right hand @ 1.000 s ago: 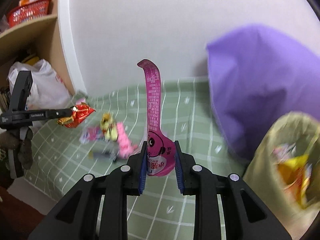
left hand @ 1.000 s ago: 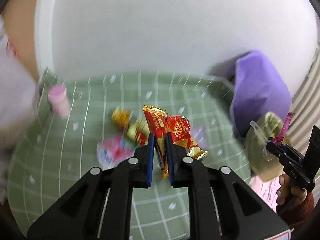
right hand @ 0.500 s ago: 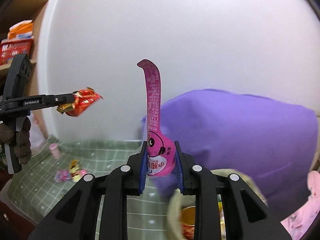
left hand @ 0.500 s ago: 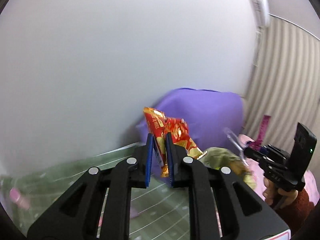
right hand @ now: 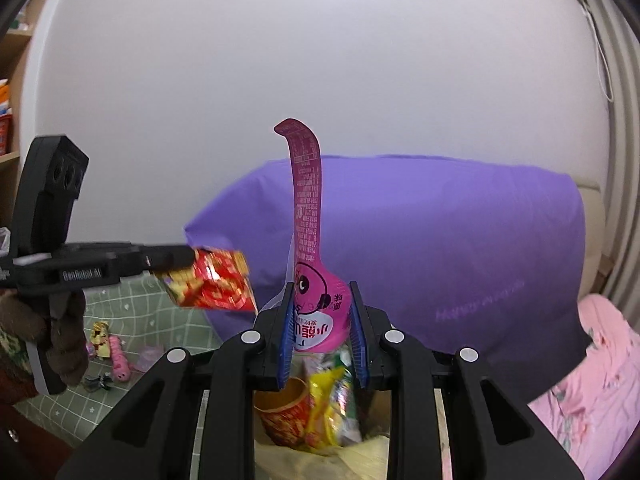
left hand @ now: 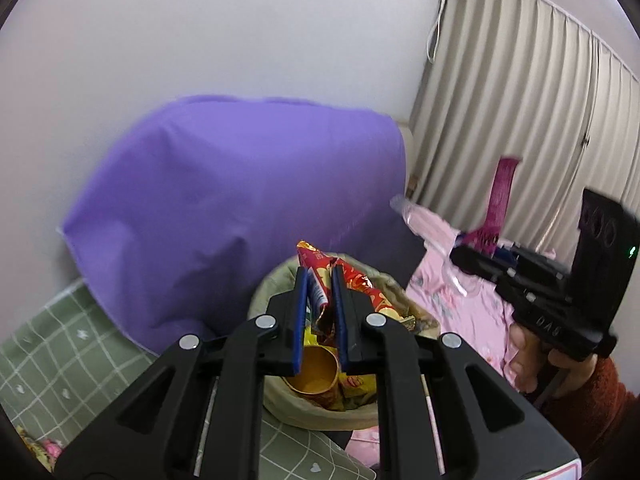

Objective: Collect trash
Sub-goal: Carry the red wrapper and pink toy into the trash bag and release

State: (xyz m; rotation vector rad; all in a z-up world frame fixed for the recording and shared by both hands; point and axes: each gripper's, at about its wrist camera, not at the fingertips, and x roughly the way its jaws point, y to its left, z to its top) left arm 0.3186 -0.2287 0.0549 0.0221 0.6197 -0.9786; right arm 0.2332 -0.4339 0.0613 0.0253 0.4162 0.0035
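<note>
Red wrapper: red-and-gold foil wrapper [left hand: 320, 286] pinched between the blue pads of the left gripper [left hand: 319, 312]; it sticks up and to the right past the tips; in the right wrist view the same wrapper [right hand: 210, 282] hangs off the end of that gripper, out to the left of the right tongs.

Pink wrapper: long magenta wrapper [right hand: 310, 240] clamped at its wide lower end in the right gripper [right hand: 320, 326]; its narrow strip rises straight above the tips and curls over at the top (printed text runs along it).

Left tongs: narrow, closed on the red wrapper.

Right tongs: narrow, closed on the pink wrapper; seen from the left wrist [left hand: 486, 240] they sit well off to the right, hand underneath.

Trash bag: open beige bag [left hand: 280, 406] directly below and just ahead of the left tips, holding a gold-lined paper cup [left hand: 316, 372] and mixed wrappers; the same bag [right hand: 360, 456] lies under the right tips.

Pillow: purple pillow [left hand: 240, 184] beyond the bag, against the white wall [left hand: 240, 28].

Loose trash: small pink and yellow pieces [right hand: 112, 346] on the green checked cloth [right hand: 132, 308], low and left of the right tongs.

Far right: pink floral fabric [right hand: 592, 376]; curtain [left hand: 520, 100].
</note>
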